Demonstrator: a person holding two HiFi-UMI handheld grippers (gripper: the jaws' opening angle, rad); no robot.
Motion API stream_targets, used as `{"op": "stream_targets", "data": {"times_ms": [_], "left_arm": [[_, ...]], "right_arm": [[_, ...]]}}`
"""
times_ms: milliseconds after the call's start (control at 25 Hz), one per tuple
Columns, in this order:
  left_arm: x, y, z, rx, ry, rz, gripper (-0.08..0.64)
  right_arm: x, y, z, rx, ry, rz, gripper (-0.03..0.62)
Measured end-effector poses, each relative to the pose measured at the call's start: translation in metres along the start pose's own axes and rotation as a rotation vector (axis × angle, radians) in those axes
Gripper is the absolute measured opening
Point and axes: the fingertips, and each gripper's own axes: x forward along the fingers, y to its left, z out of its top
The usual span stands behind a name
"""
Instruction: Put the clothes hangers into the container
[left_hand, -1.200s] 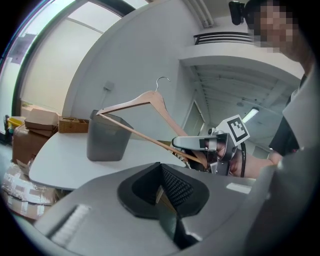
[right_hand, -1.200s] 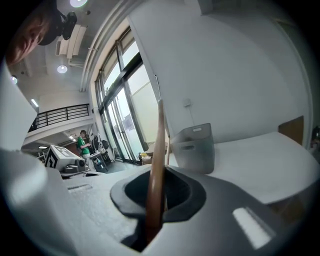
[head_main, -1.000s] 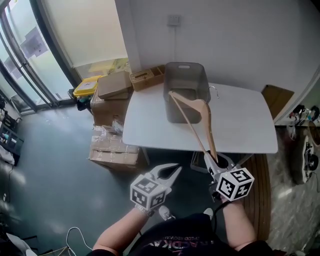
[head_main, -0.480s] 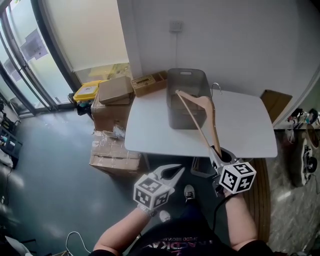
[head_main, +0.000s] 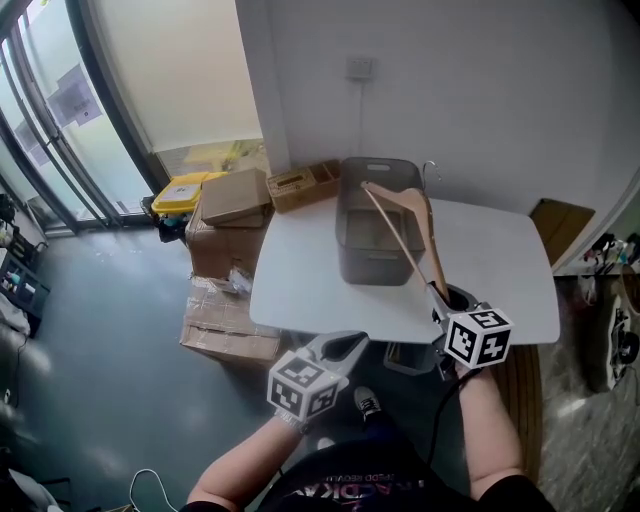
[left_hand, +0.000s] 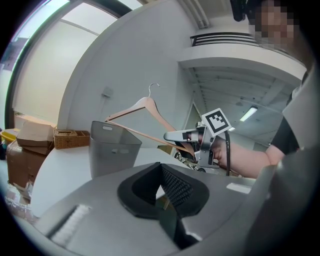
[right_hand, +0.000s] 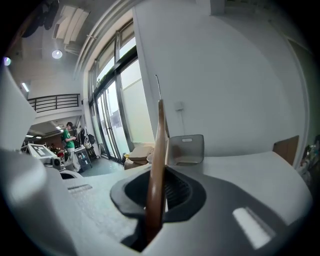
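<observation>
Right tool (head_main: 437, 297) clamps brown wooden clothes hanger (head_main: 400, 238), angled toward grey plastic container (head_main: 375, 262) at 12 o'clock for insertion; left tool (head_main: 346, 345) ajar, empty.

Cardboard boxes (head_main: 232, 198) beside the white table (head_main: 500, 265).

The left tool's (left_hand: 161, 175) dark jaws stand slightly apart, with nothing between them. Beyond them a grey plastic container (left_hand: 114, 146) sits on the white desk (left_hand: 55, 167). A wooden hanger (left_hand: 142, 107) with a metal hook slants above the container, clamped at its near end by the right tool (left_hand: 172, 136). A wicker basket (left_hand: 71, 138) and cardboard boxes (left_hand: 30, 137) stand at the left.
</observation>
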Motion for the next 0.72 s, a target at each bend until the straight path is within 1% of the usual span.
{"op": "stream_targets", "data": {"times_ms": [200,480,720], "left_arm": [[0.032,0.016,0.017,-0.007,-0.004,0.004,0.005],[0.076,0.044,0.033,-0.011,0.004,0.019,0.006],[0.109,0.069,0.04,-0.011,0.024,0.048,0.005]], "right_arm": [[0.036,-0.03,0.016,-0.044,0.057,0.008,0.031],[0.08,-0.064,0.03,-0.073,0.11,0.018,0.031],[0.114,-0.088,0.03,-0.157,0.206,0.033,0.031]]}}
